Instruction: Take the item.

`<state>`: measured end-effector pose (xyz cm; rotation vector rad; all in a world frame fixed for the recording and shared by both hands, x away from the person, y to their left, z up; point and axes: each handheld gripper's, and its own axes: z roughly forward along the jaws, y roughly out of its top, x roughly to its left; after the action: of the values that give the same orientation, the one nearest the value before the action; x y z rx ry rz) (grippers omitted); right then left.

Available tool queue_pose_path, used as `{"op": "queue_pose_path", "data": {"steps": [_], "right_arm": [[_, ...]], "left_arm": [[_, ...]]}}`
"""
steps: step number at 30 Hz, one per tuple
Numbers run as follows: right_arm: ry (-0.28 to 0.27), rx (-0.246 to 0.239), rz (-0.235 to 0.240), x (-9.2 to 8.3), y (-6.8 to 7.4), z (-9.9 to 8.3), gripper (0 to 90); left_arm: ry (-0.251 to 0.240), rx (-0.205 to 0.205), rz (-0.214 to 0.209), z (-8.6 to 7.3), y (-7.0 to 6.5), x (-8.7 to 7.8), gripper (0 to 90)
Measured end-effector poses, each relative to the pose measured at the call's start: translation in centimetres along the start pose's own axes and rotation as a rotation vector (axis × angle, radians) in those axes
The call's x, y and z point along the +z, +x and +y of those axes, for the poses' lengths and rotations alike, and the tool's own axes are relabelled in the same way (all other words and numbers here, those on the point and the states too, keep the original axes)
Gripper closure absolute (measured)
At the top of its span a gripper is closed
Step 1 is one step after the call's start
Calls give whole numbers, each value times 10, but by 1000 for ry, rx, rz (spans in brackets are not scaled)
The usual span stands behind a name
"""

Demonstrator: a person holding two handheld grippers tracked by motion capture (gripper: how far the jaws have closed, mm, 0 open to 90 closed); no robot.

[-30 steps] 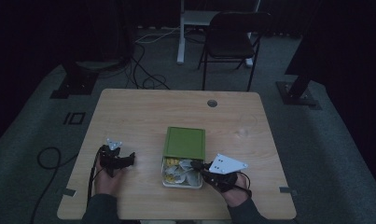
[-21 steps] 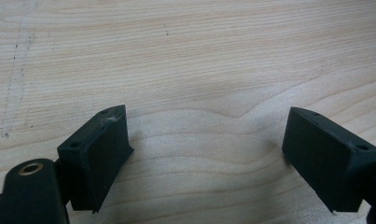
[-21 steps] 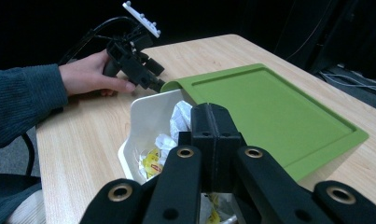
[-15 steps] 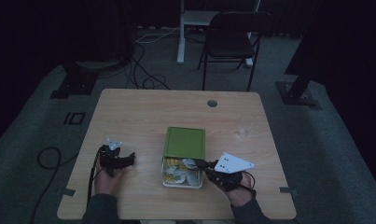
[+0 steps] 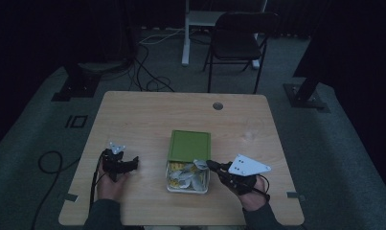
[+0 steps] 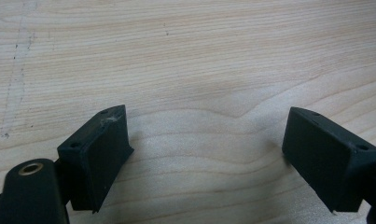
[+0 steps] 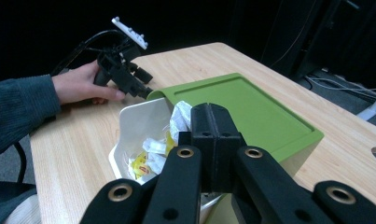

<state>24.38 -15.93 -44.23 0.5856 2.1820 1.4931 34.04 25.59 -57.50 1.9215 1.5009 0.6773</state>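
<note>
Box [image 5: 187, 163]: white, on table [image 5: 133, 115], centre toward 6 o'clock; green lid [image 5: 189, 144] slid to 12 o'clock, sachets [image 5: 187, 174] exposed. Right gripper [image 5: 210, 164]: at box's 3 o'clock rim, jaws pressed together, nothing visibly held. Left gripper [image 5: 135, 162]: at box's 9 o'clock, apart from it, jaws wide over bare wood, empty.

green lid [image 5: 188, 145] hiding box's [image 5: 187, 188] far half, packets' print unreadable
</note>
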Motion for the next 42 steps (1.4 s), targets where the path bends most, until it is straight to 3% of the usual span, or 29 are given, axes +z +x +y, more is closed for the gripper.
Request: {"op": "queue_pose_path", "data": {"steps": [23, 42], "right_arm": [[-18, 18, -98, -29, -26, 3, 900], [-1, 49, -147, -34, -47, -8, 900]], "left_arm": [[0, 0, 0, 0, 0, 0, 156], [0, 0, 0, 0, 0, 0, 156]]}}
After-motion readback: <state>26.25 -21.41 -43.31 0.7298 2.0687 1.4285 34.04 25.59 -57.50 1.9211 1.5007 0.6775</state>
